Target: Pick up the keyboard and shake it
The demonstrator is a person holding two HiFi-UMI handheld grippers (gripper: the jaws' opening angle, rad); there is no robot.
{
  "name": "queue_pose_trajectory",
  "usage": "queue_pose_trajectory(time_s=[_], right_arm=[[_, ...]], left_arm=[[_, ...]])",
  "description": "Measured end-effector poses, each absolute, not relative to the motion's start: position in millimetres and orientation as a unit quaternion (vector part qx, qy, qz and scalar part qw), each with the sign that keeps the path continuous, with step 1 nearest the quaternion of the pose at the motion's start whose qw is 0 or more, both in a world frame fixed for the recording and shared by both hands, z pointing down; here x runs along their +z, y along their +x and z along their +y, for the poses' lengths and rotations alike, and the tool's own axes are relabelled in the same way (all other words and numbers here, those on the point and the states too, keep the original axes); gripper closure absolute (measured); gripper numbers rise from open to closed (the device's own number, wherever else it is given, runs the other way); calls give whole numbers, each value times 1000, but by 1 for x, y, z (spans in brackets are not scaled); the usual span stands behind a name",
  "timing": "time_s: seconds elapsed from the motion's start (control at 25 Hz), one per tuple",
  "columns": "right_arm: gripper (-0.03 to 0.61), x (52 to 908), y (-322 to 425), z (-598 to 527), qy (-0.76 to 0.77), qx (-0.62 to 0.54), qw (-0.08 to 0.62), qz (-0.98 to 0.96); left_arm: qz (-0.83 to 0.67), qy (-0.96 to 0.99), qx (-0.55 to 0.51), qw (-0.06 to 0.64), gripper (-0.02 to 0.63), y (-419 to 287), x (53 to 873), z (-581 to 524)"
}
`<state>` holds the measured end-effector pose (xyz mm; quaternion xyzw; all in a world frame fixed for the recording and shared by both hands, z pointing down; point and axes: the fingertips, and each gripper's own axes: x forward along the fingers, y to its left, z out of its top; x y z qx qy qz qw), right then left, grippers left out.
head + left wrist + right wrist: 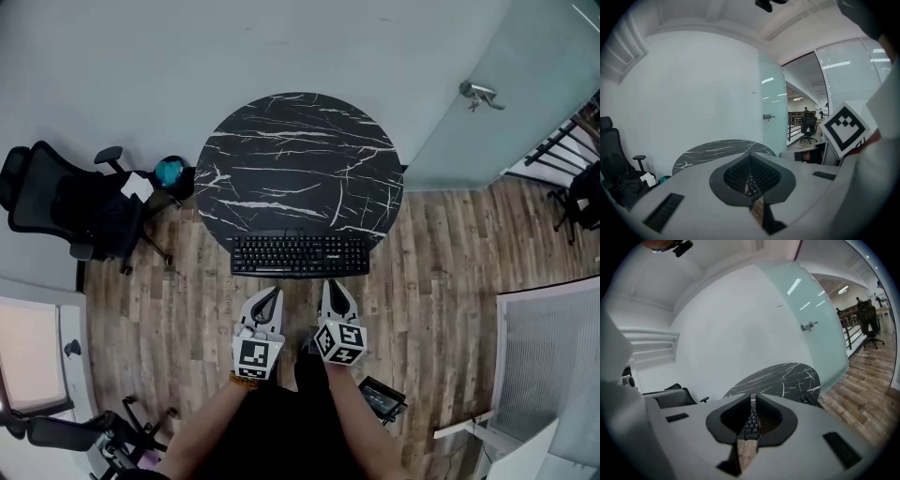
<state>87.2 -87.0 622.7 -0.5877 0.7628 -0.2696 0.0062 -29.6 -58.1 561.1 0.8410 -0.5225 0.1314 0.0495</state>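
1. Left gripper (269, 293) is hanging clenched and empty, its jaws pressed together with nothing caught between them. Its tips are pointing at the front edge of the keyboard (300, 254), near it but apart from it.
2. Beside it, the right gripper (335, 287) is sitting just as tightly closed and just as empty, leaning slightly inward toward its neighbour.
3. Two bare forearms (211, 427) are reaching up from the bottom of the head view, side by side, each turning its marker cube (256, 355) upward.
4. Black and full-size, the keyboard is lying flat with its keys up. It is running lengthwise along the near edge of the round table (300, 150), a black top veined with white.
5. An office chair (66, 202) is standing off the table's left edge.
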Motion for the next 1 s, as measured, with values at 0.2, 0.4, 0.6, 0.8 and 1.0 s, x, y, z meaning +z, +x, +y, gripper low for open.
queue_pose_trajectory(time_s=[0.2, 0.4, 0.6, 0.8, 1.0], right_arm=[[545, 677, 96, -91, -601, -358, 23, 714], [446, 730, 97, -94, -590, -464, 64, 658], [377, 764, 111, -102, -608, -538, 140, 567], [341, 786, 115, -118, -611, -583, 220, 488], [328, 798, 113, -132, -614, -597, 244, 455]], left_arm=[[-518, 842, 140, 58, 600, -40, 568, -59], [-508, 846, 151, 61, 600, -50, 573, -62], [-493, 851, 165, 67, 600, -57, 584, -57], [-485, 851, 182, 80, 600, -66, 597, -52], [-484, 851, 184, 87, 600, -72, 602, -54]])
